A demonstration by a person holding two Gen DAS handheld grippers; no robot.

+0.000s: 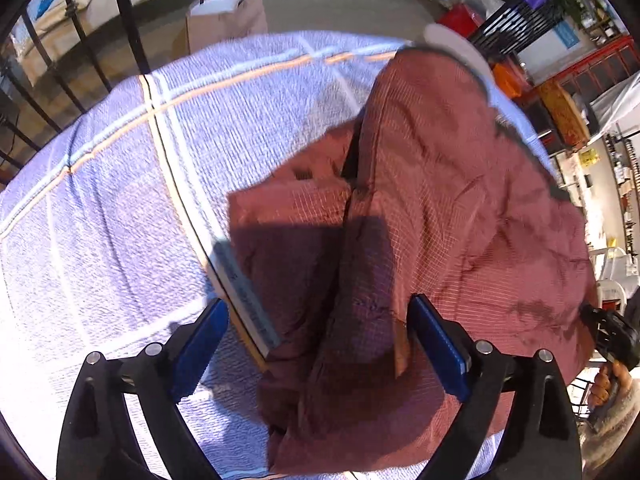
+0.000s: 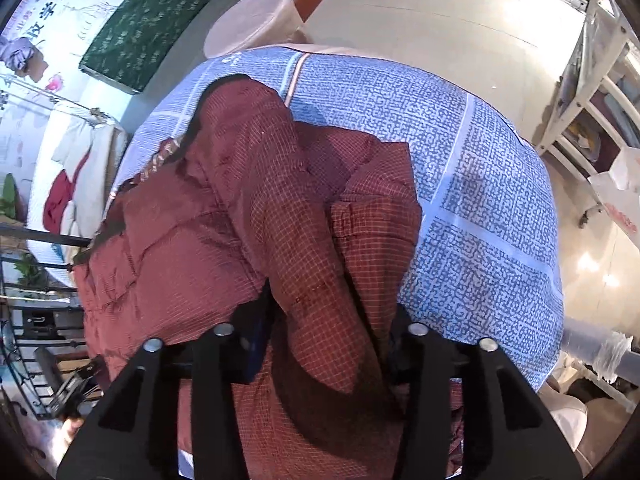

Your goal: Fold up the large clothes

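A large dark red checked garment (image 1: 448, 200) lies bunched and partly folded on a blue patterned cloth (image 1: 120, 200) that covers the table. My left gripper (image 1: 320, 332) is open, its blue pads wide apart on either side of a raised fold of the garment. In the right wrist view the same garment (image 2: 224, 216) fills the middle. My right gripper (image 2: 328, 340) is open, with a thick ridge of the fabric lying between its fingers. The other gripper and the hand that holds it (image 1: 612, 356) show at the right edge of the left wrist view.
A black metal railing (image 1: 80, 40) and a brown paper bag (image 1: 228, 16) stand beyond the table's far edge. A round pale stool (image 2: 256, 20) stands past the table. White shelves (image 2: 592, 120) are at the right. The blue cloth (image 2: 480, 184) shows bare to the right.
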